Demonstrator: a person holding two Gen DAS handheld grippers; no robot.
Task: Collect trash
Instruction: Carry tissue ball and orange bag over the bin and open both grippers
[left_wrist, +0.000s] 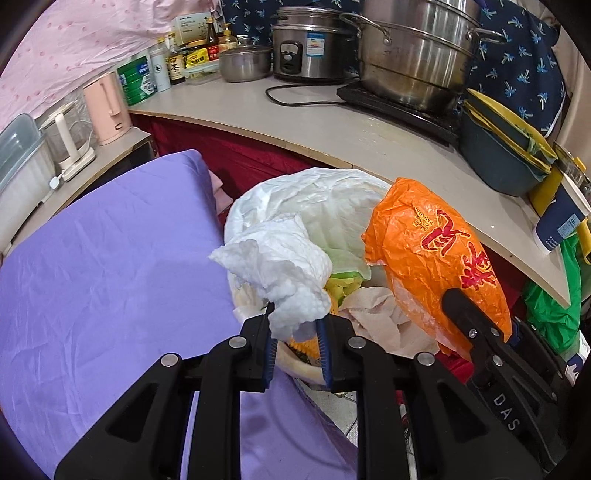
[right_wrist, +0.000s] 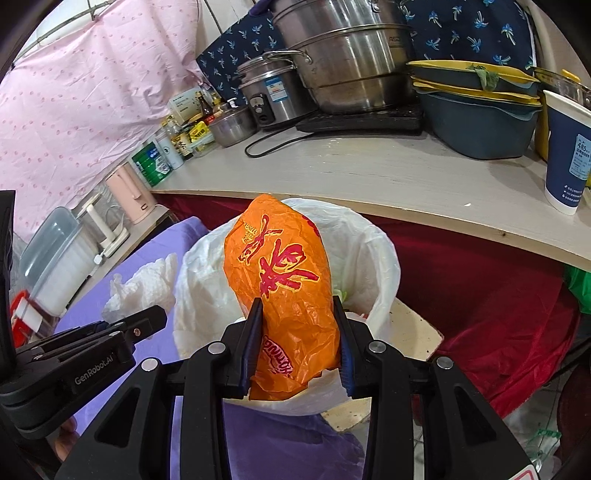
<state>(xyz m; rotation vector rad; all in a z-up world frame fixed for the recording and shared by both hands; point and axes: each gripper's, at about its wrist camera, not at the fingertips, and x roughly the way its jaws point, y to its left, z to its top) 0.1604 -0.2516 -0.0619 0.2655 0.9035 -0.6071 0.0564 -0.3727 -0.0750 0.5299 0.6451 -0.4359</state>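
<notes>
The pale surface (left_wrist: 332, 122) carries a steel pot (left_wrist: 417, 51) on a black hob (left_wrist: 399, 107), a rice cooker (left_wrist: 310, 44) and bottles (left_wrist: 175, 61). Stacked basins (right_wrist: 476, 110) and a paper cup (right_wrist: 567, 147) stand at its other end.

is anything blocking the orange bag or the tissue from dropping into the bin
Nothing visible does. The right gripper holds the orange bag over the open white-lined bin, and the left gripper holds the white tissue over its rim; only earlier trash lies inside.

steel pots (left_wrist: 417, 55) and rice cooker (left_wrist: 310, 48) on the counter (left_wrist: 332, 125); purple sheet (left_wrist: 110, 258) below
</notes>
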